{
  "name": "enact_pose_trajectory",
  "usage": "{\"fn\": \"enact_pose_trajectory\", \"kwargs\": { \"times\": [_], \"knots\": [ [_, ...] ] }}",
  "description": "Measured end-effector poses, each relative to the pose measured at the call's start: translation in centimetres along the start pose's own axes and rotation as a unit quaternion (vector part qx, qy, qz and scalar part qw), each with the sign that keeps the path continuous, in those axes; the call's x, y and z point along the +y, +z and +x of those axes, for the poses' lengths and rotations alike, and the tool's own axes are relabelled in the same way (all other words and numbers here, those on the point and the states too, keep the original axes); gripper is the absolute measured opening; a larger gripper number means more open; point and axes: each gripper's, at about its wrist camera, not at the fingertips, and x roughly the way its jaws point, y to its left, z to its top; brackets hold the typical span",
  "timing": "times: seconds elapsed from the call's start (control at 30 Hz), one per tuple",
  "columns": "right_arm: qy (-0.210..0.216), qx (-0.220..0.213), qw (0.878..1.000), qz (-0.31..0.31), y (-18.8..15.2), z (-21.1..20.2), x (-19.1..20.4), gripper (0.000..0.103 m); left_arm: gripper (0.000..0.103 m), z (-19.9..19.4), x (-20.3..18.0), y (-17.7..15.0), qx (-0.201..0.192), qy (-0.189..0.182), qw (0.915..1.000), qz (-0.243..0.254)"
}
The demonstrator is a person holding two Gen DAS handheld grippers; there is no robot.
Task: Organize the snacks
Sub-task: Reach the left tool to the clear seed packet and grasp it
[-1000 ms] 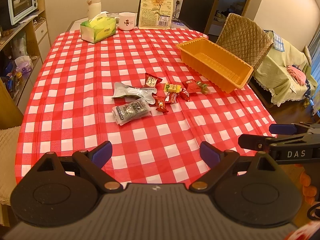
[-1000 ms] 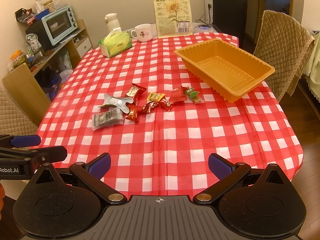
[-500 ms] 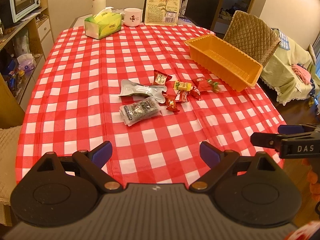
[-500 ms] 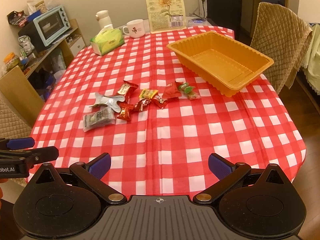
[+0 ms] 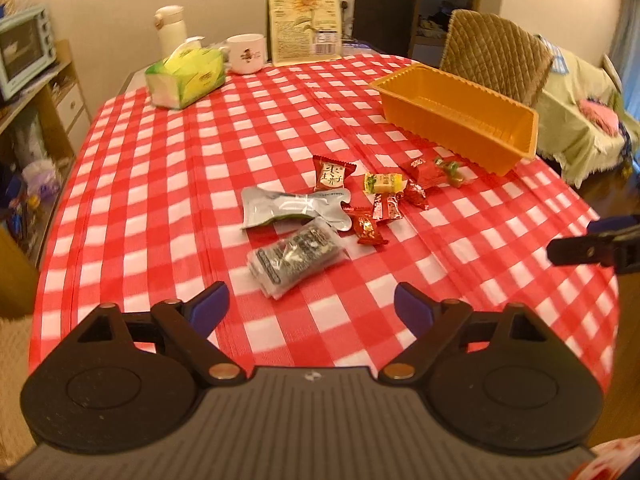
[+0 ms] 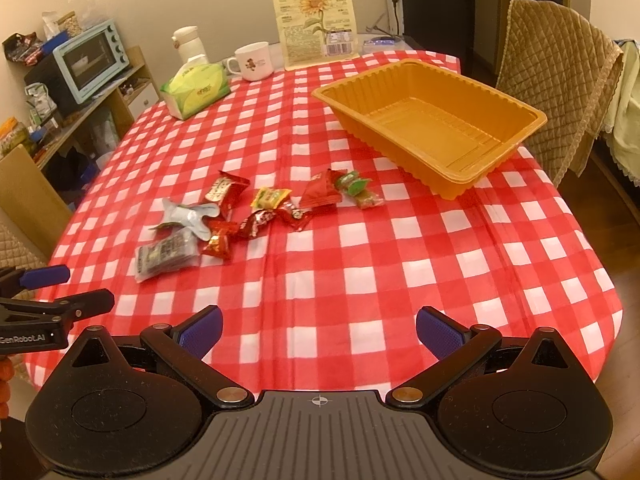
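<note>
left wrist: left hand-held gripper [image 5: 310, 302] spread, empty, near clear pack [image 5: 294, 261]; snacks [image 5: 376, 204] loose on surface [image 5: 160, 184] | right wrist: right hand-held gripper [image 6: 318, 330] spread, empty; tray [image 6: 430, 120] bare | risk: slick pack sliding under pinch

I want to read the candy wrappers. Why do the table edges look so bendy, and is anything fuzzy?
In both wrist views the fisheye lens bows the checked tablecloth toward the edges. In the left wrist view the clear packet and nearby checks are smeared; in the right wrist view the orange tray looks sharper, under warm yellowish light.
</note>
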Motion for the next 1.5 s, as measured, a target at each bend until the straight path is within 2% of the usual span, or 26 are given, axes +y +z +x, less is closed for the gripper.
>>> {"fn": "enact_pose_trajectory", "kwargs": {
  "times": [0.33,0.53,0.6,0.87,1.03,1.17,1.2,1.3,1.5],
  "knots": [
    [-0.013,0.010,1.000,0.014,0.6,1.9,-2.3,0.103,0.078,5.4,0.7,1.7,0.019,-0.009,0.9978,0.063],
    [-0.011,0.000,1.000,0.015,1.2,2.9,-3.2,0.103,0.076,8.5,0.8,2.5,0.030,-0.018,0.9948,0.096],
    [-0.010,-0.004,1.000,0.013,1.4,3.3,-3.4,0.102,0.071,9.3,1.0,2.7,0.034,-0.027,0.9936,0.105],
    [-0.008,-0.004,1.000,0.010,1.8,4.5,-4.2,0.101,0.068,11.3,1.0,3.2,0.054,-0.056,0.9881,0.133],
    [-0.004,0.004,1.000,0.011,1.9,5.4,-4.8,0.096,0.060,11.7,0.9,2.9,0.065,-0.069,0.9864,0.134],
    [0.002,0.006,1.000,0.011,2.0,6.0,-5.1,0.093,0.038,11.4,1.1,2.6,0.070,-0.087,0.9879,0.108],
    [0.004,0.006,1.000,0.009,2.1,6.1,-5.1,0.092,0.036,11.2,1.0,2.6,0.071,-0.087,0.9881,0.105],
    [0.009,0.004,1.000,0.003,2.3,6.5,-5.2,0.089,0.036,10.9,0.6,2.4,0.075,-0.082,0.9892,0.096],
    [0.024,-0.002,1.000,-0.017,2.9,7.6,-5.3,0.074,0.035,11.1,0.4,2.6,0.072,-0.074,0.9920,0.073]
  ]
}}
